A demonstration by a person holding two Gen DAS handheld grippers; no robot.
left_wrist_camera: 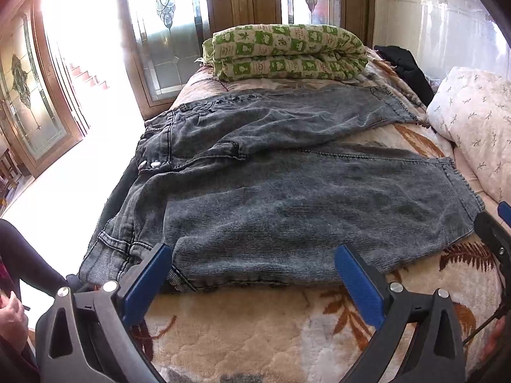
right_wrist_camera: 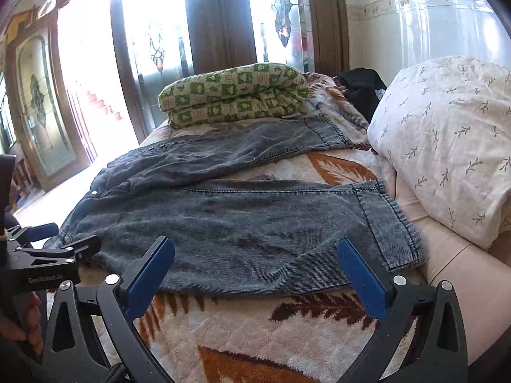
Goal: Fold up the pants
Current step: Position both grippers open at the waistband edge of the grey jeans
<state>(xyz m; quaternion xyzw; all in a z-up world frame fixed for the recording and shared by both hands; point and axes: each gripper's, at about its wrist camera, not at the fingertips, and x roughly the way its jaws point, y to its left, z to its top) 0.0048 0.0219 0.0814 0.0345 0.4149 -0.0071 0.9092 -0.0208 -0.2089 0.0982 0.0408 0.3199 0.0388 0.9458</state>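
Grey washed denim pants [left_wrist_camera: 287, 191] lie spread flat on the bed, waistband to the left, both legs running right and splayed apart; they also show in the right wrist view [right_wrist_camera: 242, 220]. My left gripper [left_wrist_camera: 252, 265] is open and empty, its blue pads [left_wrist_camera: 145, 284] just over the near leg's front edge by the waist. My right gripper [right_wrist_camera: 255, 261] is open and empty, hovering over the near leg's front edge closer to the hem [right_wrist_camera: 396, 223]. The left gripper's black body [right_wrist_camera: 41, 261] shows at the left of the right wrist view.
A cream blanket with brown leaf print [left_wrist_camera: 255, 335] covers the bed. A folded green checked quilt [left_wrist_camera: 287, 51] lies at the far end. A white floral pillow [right_wrist_camera: 447, 134] sits on the right, with dark clothing [left_wrist_camera: 405, 67] behind it. Glass doors stand on the left.
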